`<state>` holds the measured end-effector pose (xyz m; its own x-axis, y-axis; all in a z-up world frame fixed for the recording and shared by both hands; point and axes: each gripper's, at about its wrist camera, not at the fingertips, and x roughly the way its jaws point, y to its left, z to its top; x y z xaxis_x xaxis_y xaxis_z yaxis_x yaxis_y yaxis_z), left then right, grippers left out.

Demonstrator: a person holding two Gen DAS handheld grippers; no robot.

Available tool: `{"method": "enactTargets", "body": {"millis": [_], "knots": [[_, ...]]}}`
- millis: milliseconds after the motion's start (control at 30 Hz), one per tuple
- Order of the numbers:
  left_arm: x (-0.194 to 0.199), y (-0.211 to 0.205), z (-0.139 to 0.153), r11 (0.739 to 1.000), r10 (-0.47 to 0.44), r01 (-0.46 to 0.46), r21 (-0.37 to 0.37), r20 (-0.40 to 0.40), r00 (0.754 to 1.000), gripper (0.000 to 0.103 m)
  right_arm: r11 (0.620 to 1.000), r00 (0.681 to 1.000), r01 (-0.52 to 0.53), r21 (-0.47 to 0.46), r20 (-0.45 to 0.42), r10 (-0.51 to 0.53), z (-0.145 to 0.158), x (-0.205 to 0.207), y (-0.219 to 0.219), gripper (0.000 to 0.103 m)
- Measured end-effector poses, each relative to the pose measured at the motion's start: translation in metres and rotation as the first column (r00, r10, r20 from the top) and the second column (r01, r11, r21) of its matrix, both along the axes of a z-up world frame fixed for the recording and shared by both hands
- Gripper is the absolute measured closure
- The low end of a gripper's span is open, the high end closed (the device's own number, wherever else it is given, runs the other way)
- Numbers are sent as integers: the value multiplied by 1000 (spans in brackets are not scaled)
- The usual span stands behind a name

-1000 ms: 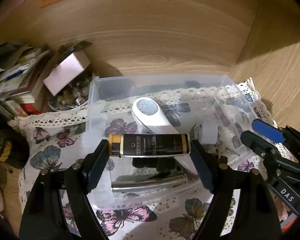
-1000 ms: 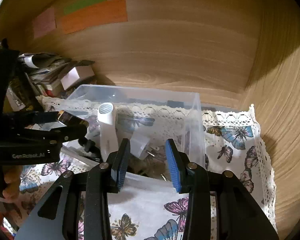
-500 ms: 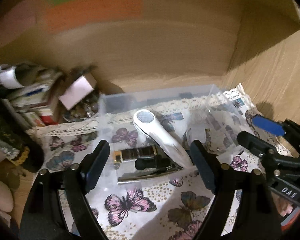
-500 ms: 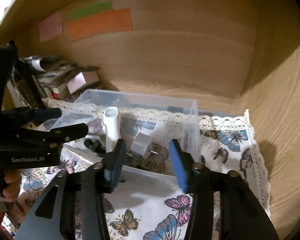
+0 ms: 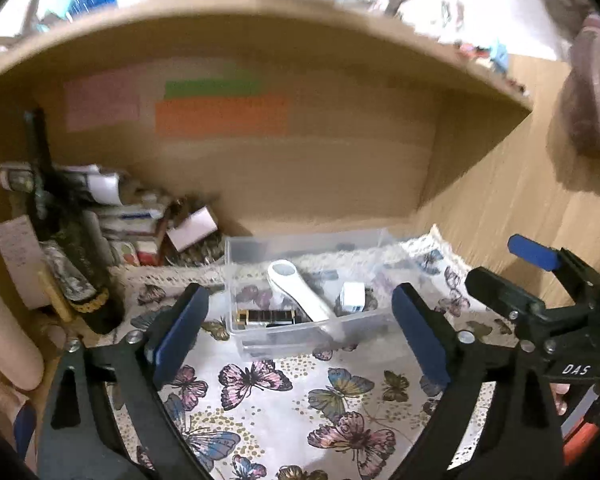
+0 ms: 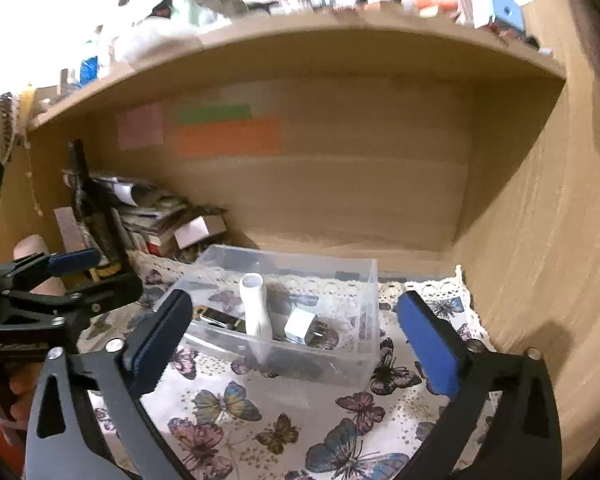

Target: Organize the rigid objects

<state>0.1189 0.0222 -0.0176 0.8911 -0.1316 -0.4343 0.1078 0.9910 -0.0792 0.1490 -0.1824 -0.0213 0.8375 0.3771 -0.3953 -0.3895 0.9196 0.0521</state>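
Note:
A clear plastic box (image 5: pixel 356 326) (image 6: pixel 364 344) stands on the butterfly cloth inside a wooden shelf bay. In it lie a black and gold tube (image 5: pixel 265 316) (image 6: pixel 220 317), a white handheld device (image 5: pixel 298 290) (image 6: pixel 254 304) and a white plug adapter (image 5: pixel 352 297) (image 6: pixel 300 326). My left gripper (image 5: pixel 300 334) hangs in front of the box, its jaws opening wide with nothing between them. My right gripper (image 6: pixel 296 338) also stands back from the box, jaws opening wide and holding nothing. Each gripper shows at the edge of the other's view.
Books, papers and a small pink box (image 5: pixel 191 228) pile up at the back left beside a dark bottle (image 5: pixel 80 264). Coloured sticky notes (image 6: pixel 228 136) mark the back wall. The shelf's side wall (image 6: pixel 540 260) rises on the right. An upper shelf carries clutter.
The left gripper let go of the black and gold tube, which now lies in the box. Both grippers pulled back and up from the box, and the right jaws opened from nearly shut.

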Motion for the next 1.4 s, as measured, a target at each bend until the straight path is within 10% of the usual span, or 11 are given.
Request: {"method": "enactTargets", "body": {"millis": [400, 1400], "knots": [[-50, -5, 20, 999, 48, -51, 15, 160, 986, 1, 999, 995, 27, 33, 91, -30, 15, -40, -9, 0], [-55, -8, 25, 998, 60, -63, 10, 186, 981, 0, 999, 988, 7, 33, 154, -12, 25, -52, -2, 0]]}}
